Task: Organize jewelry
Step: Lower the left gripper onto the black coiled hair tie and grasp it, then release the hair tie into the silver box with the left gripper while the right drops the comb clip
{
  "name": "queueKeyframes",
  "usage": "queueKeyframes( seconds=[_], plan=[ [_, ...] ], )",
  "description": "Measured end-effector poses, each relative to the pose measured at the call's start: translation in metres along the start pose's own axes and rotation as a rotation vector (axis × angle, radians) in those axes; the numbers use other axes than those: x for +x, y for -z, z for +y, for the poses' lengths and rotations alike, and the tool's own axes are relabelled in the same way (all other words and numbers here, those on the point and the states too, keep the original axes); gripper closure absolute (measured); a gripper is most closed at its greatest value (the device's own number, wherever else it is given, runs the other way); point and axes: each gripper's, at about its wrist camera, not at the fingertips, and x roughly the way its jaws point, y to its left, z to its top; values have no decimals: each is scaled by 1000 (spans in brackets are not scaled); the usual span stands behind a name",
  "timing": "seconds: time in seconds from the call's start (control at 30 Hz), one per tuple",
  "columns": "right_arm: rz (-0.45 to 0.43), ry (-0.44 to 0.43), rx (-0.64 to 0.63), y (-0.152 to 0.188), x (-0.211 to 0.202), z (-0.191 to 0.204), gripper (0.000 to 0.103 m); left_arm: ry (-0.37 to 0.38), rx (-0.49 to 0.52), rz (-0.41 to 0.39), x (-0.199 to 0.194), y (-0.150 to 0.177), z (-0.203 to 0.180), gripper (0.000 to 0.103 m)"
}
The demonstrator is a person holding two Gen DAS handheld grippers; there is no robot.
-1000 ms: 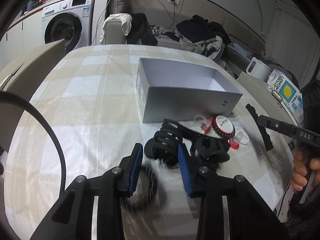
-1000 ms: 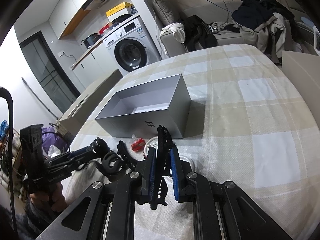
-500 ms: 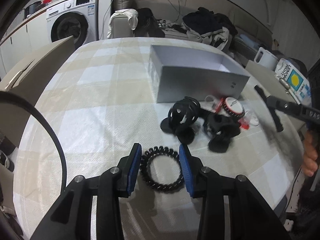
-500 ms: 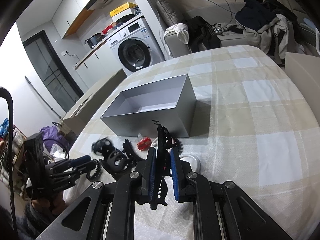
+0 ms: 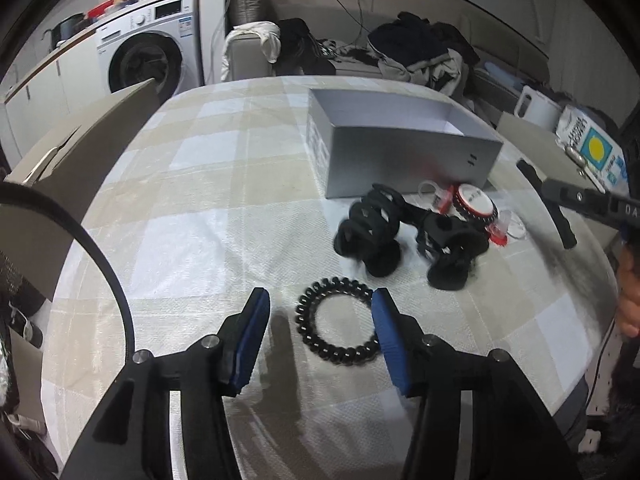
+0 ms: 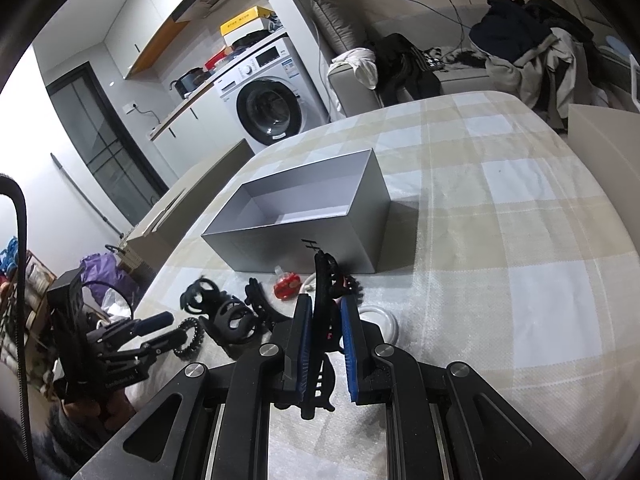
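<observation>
You get even, cool indoor light from above in both views, moderately bright. In the right wrist view the silver box (image 6: 312,236) casts a soft shadow to its right over the tablecloth (image 6: 520,240), and the wall at the left edge glares white. Fisheye bending curves the table's edges; corners go black. In the left wrist view the black hair clips (image 5: 372,232) look slightly smeared.

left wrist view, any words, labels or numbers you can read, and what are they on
"DA", cut off by the frame edge: on the right gripper's black bar.
Label on the washing machine: too small to read.
White bag with a yellow circle: lettering too distorted to read.
Small dark mark on the grey box: not legible.
</observation>
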Motion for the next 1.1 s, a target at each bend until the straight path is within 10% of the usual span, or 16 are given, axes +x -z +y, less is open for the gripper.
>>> queueKeyframes(
  seconds=[0.17,0.3,1.1],
  plan=[
    [-1,1,-3,0,0,0,89,-22,-12,10,5,1,2,61],
    [-3,3,-1,0,-1,0,89,-60,25,11,9,5,-5,97],
    [-86,-34,-48,-30,-15,23,89,35,-55,-277,-28,-47,-5,99]
  ],
)
